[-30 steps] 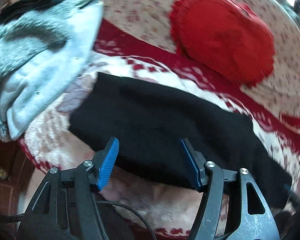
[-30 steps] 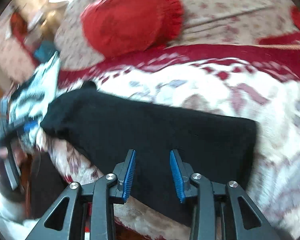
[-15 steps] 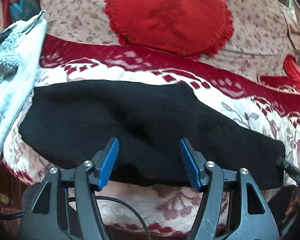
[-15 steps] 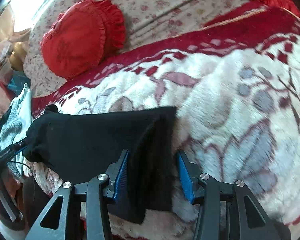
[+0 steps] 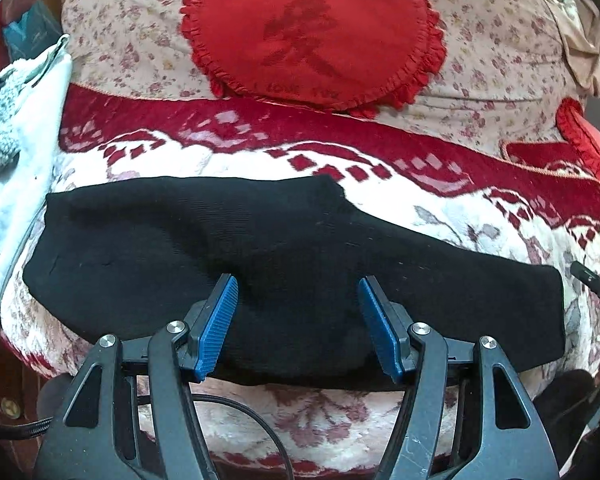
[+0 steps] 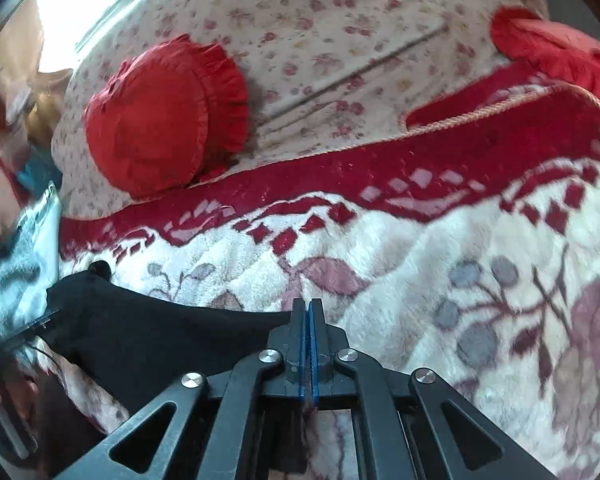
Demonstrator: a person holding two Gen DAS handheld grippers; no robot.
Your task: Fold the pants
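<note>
The near edge of the black pants (image 5: 284, 248) disappears behind the left gripper (image 5: 298, 322), so the hem there cannot be seen. In the right wrist view the right gripper (image 6: 309, 334) covers the pants' right end, and whether its closed pads pinch any cloth cannot be told. The grey-white garment (image 5: 16, 184) on the left runs out of frame. The second red cushion (image 5: 592, 136) at the far right is cut by the lens rim. The lettering on the heart cushion (image 5: 312, 32) is too faint to read. The left clutter in the right wrist view is blurred.
</note>
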